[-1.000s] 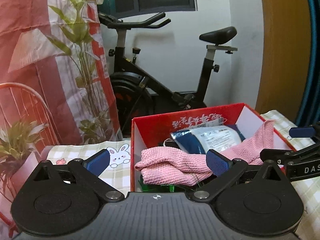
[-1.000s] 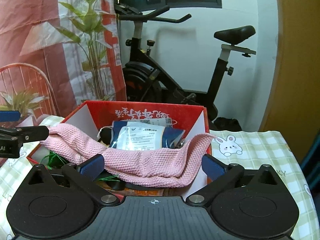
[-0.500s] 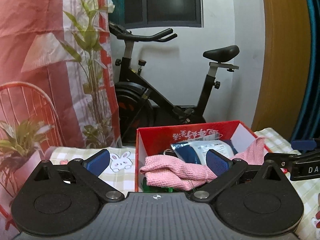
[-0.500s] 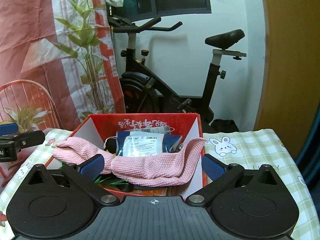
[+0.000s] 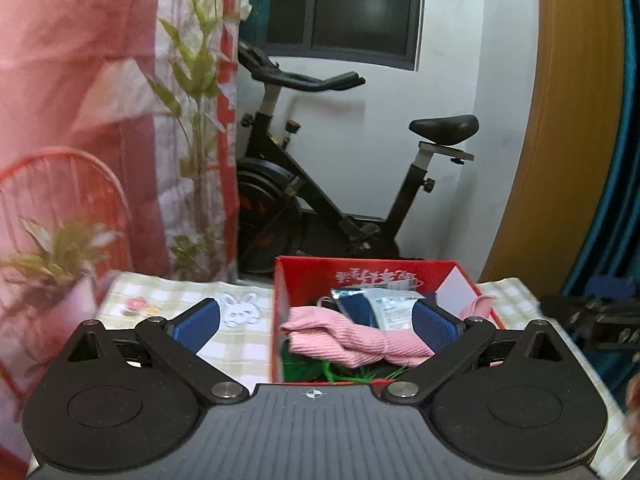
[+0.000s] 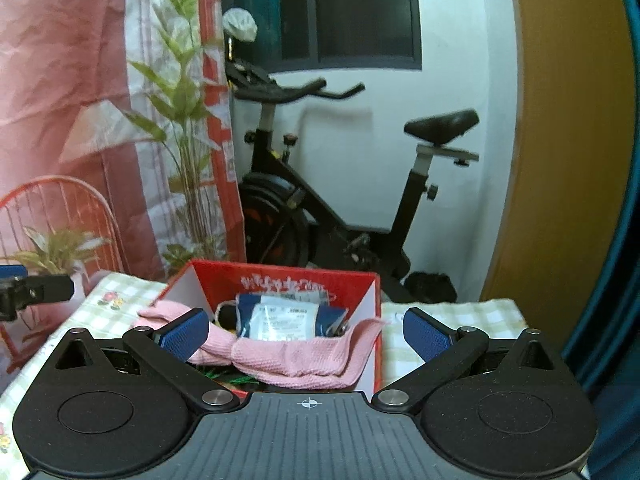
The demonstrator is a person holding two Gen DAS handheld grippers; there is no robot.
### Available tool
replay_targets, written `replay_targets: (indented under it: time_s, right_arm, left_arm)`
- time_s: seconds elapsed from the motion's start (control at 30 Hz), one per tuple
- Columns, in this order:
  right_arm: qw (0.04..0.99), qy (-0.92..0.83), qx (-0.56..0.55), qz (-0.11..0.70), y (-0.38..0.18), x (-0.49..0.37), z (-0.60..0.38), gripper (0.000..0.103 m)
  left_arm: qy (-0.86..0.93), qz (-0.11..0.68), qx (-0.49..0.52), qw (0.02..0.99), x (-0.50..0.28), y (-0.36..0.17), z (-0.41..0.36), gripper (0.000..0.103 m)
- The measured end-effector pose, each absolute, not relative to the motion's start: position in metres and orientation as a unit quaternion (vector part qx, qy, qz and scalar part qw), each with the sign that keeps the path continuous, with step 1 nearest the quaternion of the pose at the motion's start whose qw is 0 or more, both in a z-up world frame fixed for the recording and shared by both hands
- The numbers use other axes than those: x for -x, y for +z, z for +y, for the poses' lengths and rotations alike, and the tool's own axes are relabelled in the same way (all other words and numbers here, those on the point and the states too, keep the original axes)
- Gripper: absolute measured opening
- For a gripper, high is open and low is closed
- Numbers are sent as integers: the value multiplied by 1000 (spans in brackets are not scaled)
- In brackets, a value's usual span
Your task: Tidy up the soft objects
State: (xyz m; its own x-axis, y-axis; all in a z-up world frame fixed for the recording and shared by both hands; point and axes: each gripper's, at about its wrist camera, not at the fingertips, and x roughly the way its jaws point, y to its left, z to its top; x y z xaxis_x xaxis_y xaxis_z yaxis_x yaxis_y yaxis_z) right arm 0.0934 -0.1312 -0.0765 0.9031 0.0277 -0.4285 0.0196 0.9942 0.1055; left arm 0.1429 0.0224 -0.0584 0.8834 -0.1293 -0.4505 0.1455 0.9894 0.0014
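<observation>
Our left gripper (image 5: pixel 316 322) and right gripper (image 6: pixel 306 330) both hang with jaws spread, holding nothing. The pink cloth (image 6: pixel 296 354) lies draped over the red box (image 6: pixel 370 292), one corner over its rim. It looks light and limp; we would pinch that overhanging corner.

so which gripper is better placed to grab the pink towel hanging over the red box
Right, likely. The pink towel lies centred between the open right gripper; the left gripper, also open, sits off toward the red box's left wall.
</observation>
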Motion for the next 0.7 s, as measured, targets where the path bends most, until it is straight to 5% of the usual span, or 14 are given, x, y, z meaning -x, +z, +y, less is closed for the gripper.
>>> replay_targets:
  time_s: [0.7]
  right_arm:
    - [988,-32,-82,130,-20,62,-126,103]
  left_arm:
    - [-54,138,-37,988,-8,-5,18,103]
